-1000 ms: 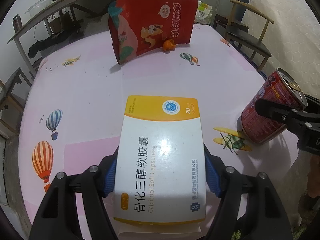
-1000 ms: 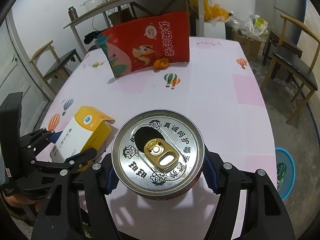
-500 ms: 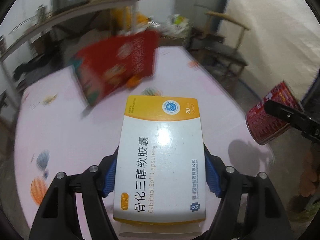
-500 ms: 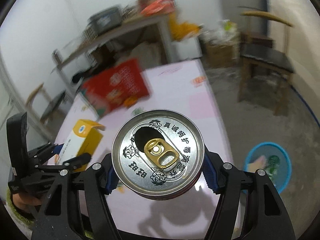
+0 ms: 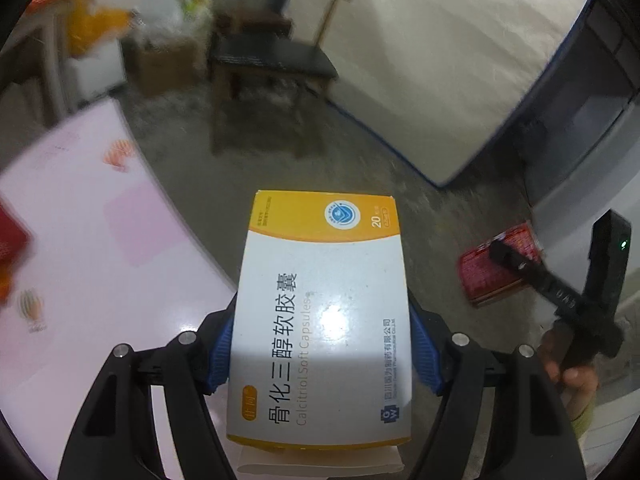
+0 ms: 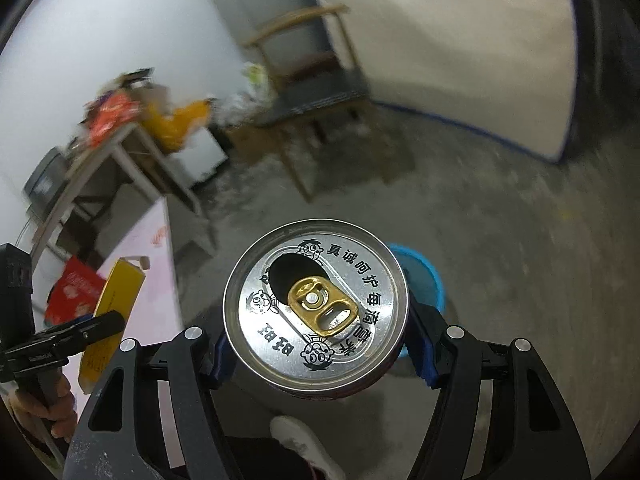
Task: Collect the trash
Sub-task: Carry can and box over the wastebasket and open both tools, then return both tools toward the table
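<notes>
Beside the pink table [image 5: 80, 240] and over the concrete floor, we carry the medicine box [image 5: 324, 320] clamped flat in our left gripper [image 5: 322, 350], and, nearer the blue bin [image 6: 420, 276], the opened drink can [image 6: 316, 304] pinched in our right gripper [image 6: 318, 350]

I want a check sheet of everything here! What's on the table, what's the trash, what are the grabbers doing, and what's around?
Surface: pink table with balloon prints, seen at the left.
Job's things: medicine box; opened drink can.
Clutter: red bag on the table.
Grippers: left gripper clamps the box; right gripper clamps the can.
Cables: nothing seen.
Surroundings: wooden chair, blue basin on the concrete floor, cluttered side table.
</notes>
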`<state>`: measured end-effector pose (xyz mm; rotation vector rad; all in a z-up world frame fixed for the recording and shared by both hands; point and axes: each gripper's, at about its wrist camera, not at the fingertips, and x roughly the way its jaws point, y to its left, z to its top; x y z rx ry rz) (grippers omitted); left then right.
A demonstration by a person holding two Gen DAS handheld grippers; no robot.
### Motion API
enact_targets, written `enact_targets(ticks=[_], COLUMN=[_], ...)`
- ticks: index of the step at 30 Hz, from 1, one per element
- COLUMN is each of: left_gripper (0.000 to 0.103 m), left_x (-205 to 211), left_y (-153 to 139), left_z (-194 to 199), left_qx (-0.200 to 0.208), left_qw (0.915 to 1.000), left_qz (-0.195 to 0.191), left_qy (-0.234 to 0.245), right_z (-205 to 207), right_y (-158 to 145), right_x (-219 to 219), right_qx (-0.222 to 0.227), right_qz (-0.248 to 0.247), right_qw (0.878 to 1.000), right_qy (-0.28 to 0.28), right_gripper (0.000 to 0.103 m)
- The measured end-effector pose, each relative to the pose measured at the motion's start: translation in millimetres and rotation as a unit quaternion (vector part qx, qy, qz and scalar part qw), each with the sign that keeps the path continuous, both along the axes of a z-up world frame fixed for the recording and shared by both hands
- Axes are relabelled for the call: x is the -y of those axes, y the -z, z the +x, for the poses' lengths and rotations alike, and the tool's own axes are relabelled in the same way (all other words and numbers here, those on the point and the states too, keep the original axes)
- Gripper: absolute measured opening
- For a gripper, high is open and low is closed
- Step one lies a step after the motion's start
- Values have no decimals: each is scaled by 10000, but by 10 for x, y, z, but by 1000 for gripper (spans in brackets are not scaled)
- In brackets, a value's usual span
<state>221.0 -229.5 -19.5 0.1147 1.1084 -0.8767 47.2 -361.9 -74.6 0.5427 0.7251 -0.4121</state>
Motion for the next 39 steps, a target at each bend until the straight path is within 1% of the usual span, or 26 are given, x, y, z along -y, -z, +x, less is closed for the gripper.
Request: enact_targets(ticks=[1,3,4,8,9,10,11,12,13,14,15,16,18,21,30,34,39], left_gripper=[70,70,70,70,70,73,82,88,90,90,90,90,90,90,90,90,91], left_x=[165,431,556,1003,1128,1243,1301,1373,1404,1424,1418,1380,1270,1075,572,315,-141], left_y=[109,302,386,608,647,674,698,735,766,777,779,769,734,656,339,203,33], left_z=[32,101,128,249,297,347,387,436,472,443,453,445,453,469,289,155,-45], left_qx=[-165,-427,-507,-560,-582,-576,-549,-497,-443,-414,-421,-463,-462,-363,-32,138,379], left_qw=[9998,9988,9982,9965,9964,9968,9970,9970,9965,9963,9963,9966,9967,9975,9989,9988,9978], left_qz=[92,226,311,607,609,557,544,595,688,717,697,622,587,496,270,130,-124], left_qy=[31,70,76,101,86,53,24,-58,-170,-226,-272,-294,-318,-356,-387,-444,-528], right_z=[18,77,134,412,446,496,591,683,775,839,823,870,845,728,385,250,144], right_y=[137,318,441,696,746,789,874,966,1069,1168,1226,1346,1451,1517,1412,1372,1139], right_x=[110,235,330,617,672,743,844,927,994,1056,1069,1117,1145,1135,1062,1040,849], right_qx=[-143,-325,-417,-602,-614,-631,-649,-690,-748,-775,-819,-961,-1127,-1116,-980,-895,-646], right_qz=[119,273,409,634,668,708,761,820,869,876,865,835,828,884,773,892,907], right_qw=[9998,9989,9981,9955,9950,9943,9936,9927,9914,9909,9907,9893,9868,9858,9878,9877,9914], right_qy=[98,180,207,369,425,482,517,545,634,668,664,709,812,895,928,918,683], right_gripper=[64,64,64,64,64,66,68,71,79,83,83,83,83,83,83,83,84])
